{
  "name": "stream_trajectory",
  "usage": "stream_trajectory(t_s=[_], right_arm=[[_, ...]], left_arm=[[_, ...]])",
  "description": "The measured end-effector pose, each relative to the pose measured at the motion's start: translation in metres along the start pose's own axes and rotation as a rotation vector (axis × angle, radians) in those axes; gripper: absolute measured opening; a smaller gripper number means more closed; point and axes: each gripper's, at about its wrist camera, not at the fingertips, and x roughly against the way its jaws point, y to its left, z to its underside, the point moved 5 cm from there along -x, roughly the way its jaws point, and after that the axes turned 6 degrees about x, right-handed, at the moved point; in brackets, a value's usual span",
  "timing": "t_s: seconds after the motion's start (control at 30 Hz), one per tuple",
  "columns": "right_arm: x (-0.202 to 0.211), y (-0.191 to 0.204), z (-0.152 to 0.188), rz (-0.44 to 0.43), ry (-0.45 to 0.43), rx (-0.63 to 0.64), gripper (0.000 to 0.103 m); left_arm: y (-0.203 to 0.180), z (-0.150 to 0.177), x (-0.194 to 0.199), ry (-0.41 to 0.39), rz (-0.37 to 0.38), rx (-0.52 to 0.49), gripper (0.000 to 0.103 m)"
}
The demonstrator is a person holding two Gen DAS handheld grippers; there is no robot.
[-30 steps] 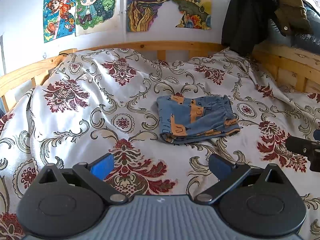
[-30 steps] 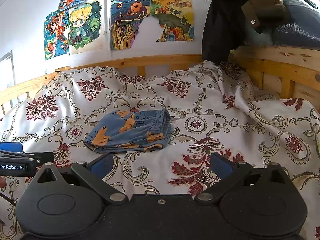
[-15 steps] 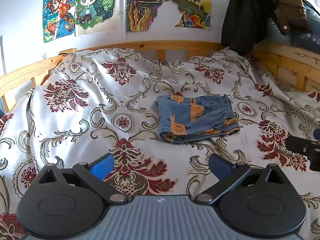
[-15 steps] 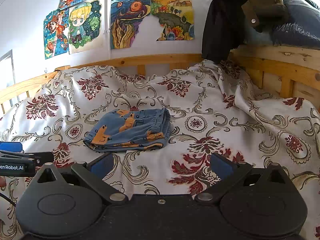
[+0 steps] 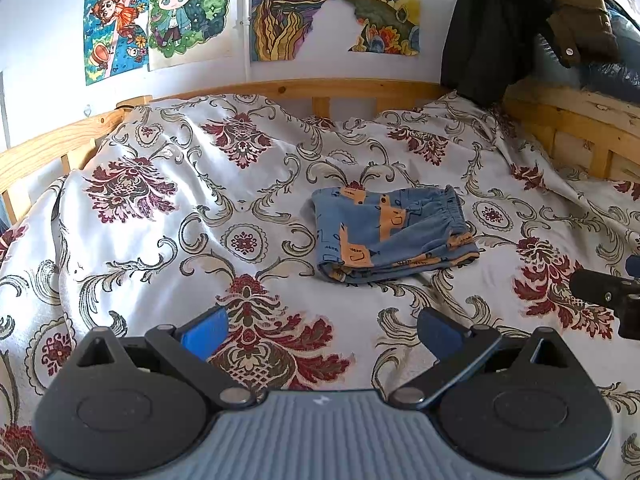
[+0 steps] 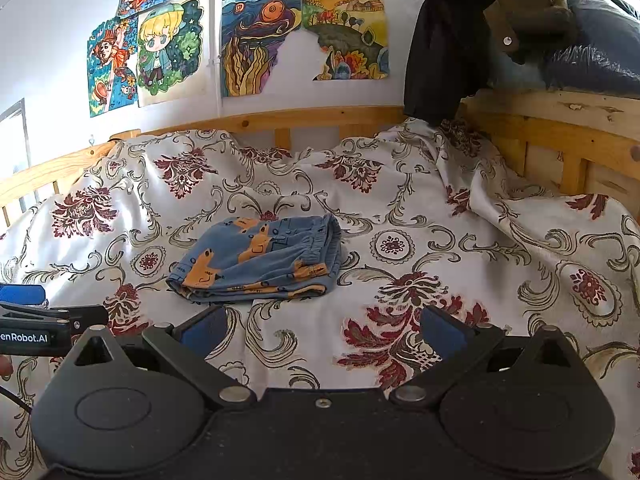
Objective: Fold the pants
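Small blue pants (image 5: 390,234) with orange animal prints lie folded into a compact rectangle on the floral bedspread (image 5: 160,248), waistband to the right. In the right wrist view the same pants (image 6: 260,260) sit left of centre. My left gripper (image 5: 320,330) hovers open above the bedspread, well short of the pants, with nothing between its blue pads. My right gripper (image 6: 322,330) is also open and holds nothing, back from the pants' near edge. Each gripper's tip shows at the edge of the other's view: right gripper (image 5: 604,292), left gripper (image 6: 40,320).
A wooden bed rail (image 5: 304,90) runs along the back and right side. Dark jackets (image 5: 500,20) and a blue bundle hang over the right rail. Colourful drawings (image 5: 168,16) are taped to the white wall. The bedspread is rumpled near the rail.
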Motion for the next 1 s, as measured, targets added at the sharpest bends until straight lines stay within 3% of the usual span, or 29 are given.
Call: stream_trajectory(t_s=[0.23, 1.0], right_arm=[[-0.0004, 0.0003, -0.001, 0.0, 0.001, 0.001, 0.102], [0.0003, -0.0003, 0.0011, 0.0, 0.003, 0.002, 0.102]], left_arm=[[-0.0006, -0.0019, -0.001, 0.012, -0.033, -0.014, 0.103], [-0.0005, 0.0002, 0.0014, 0.017, -0.01, -0.031, 0.103]])
